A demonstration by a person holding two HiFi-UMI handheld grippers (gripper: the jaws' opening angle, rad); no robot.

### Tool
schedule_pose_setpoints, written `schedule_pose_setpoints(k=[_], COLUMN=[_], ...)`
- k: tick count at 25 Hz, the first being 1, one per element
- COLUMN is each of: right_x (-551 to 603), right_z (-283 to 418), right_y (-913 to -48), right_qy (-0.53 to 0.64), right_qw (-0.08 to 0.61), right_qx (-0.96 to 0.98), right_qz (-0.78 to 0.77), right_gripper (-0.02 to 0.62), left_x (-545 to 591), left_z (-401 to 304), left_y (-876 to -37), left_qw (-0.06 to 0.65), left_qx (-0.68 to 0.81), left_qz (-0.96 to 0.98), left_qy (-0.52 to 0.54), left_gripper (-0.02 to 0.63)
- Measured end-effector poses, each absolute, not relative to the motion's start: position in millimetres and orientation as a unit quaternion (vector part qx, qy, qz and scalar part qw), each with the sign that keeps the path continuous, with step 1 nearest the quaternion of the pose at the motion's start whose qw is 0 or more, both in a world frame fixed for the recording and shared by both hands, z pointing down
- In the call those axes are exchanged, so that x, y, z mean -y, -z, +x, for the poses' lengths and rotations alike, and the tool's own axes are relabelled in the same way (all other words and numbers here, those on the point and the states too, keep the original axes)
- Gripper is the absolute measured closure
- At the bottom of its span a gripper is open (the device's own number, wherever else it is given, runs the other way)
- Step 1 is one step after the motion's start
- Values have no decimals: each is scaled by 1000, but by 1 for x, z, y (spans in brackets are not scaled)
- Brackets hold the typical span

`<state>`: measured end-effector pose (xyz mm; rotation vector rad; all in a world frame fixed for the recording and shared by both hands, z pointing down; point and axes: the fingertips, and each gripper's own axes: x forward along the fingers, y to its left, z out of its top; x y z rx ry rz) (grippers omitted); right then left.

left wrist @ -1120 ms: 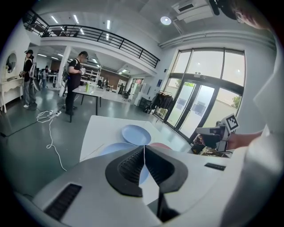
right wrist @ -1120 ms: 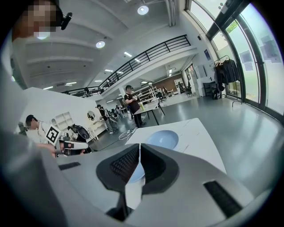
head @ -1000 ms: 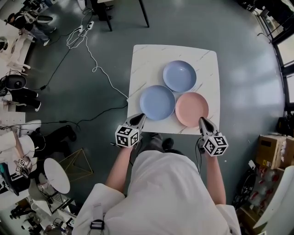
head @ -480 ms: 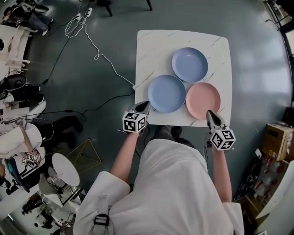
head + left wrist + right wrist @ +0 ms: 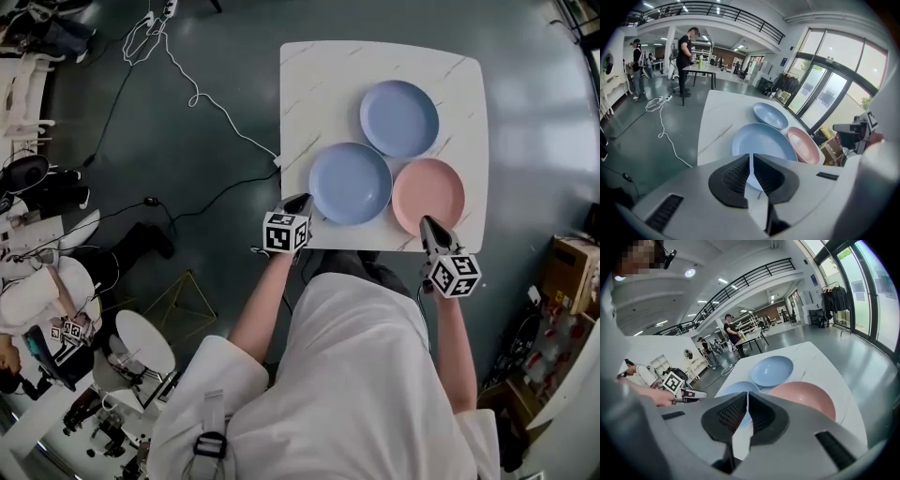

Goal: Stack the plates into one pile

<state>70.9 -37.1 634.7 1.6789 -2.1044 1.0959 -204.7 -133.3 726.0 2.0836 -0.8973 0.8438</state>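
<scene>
Three plates lie side by side on the white marble table (image 5: 319, 75): a blue one (image 5: 399, 118) at the far side, a second blue one (image 5: 350, 183) near the front left, and a pink one (image 5: 427, 196) at the front right. My left gripper (image 5: 302, 200) is shut and empty, its tips at the near blue plate's (image 5: 761, 140) left rim. The right gripper (image 5: 427, 225) is also shut and empty, just short of the pink plate's (image 5: 806, 397) near rim. In the right gripper view, the far blue plate (image 5: 772, 370) sits behind the pink one.
White and black cables (image 5: 187, 94) trail over the grey floor left of the table. Cardboard boxes (image 5: 572, 272) stand at the right. A round white stool (image 5: 145, 342) is at the lower left. People stand at a table (image 5: 701, 69) in the background.
Both grippers have moved down and forward to the table's near edge, closer to the near blue and pink plates. The plates have not moved. Both stay shut.
</scene>
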Motion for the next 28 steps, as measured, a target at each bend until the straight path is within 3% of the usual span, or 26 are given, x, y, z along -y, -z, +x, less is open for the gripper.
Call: schedule_pose_setpoints(k=[4,7,12,22,28], right_x=[38,33,27,29,22], right_z=[65,63,66,67,73], right_y=[-640,-645,-656,-659,-660], right_qy=[-382,-391,-405,-406,-408], right_qw=[123,126,129,134,135], right_qx=[714,708,694,683,673], right_qz=[574,574,581,593,602], right_gripper=[568,568,568,568,568], left_x=[137,133,134,139,140], left_z=[-210,-210,-209,-197,-201], left_y=[-756,-780,-802,-826,-834], left_qw=[369,391,434,496,530], left_qx=[341,330,331,326,354], left_qz=[787,771,745,713,679], left_qy=[-357,-379,-383,-374,-363], left_gripper=[568,488,480,489,553])
